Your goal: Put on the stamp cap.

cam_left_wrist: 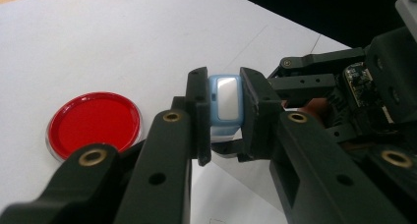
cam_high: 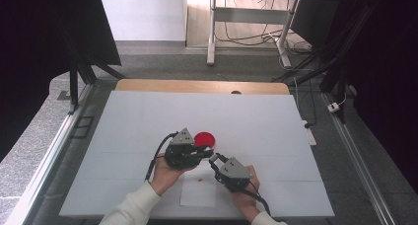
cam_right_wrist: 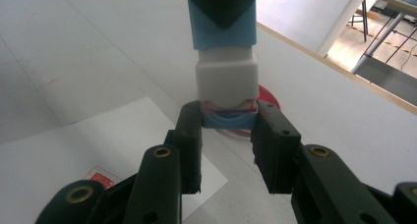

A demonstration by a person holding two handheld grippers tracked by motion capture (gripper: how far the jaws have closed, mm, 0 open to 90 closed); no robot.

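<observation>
Your left tool [cam_left_wrist: 223,113] and right tool [cam_right_wrist: 228,135] are matt black plastic, with dull brass-coloured bushings set into the arms. Between them you hold a small light-blue and white plastic stamp [cam_left_wrist: 225,103]: its white face looks smooth and slightly glossy, its blue body satin. The round red plastic dish with a clear rim [cam_left_wrist: 93,122] shines, its surface smooth and glossy. The bench [cam_high: 148,116] under your hands is covered in smooth, matt white board, with a wooden edge at the far side. The white sheet of paper [cam_high: 198,191] lies flat and matt.
</observation>
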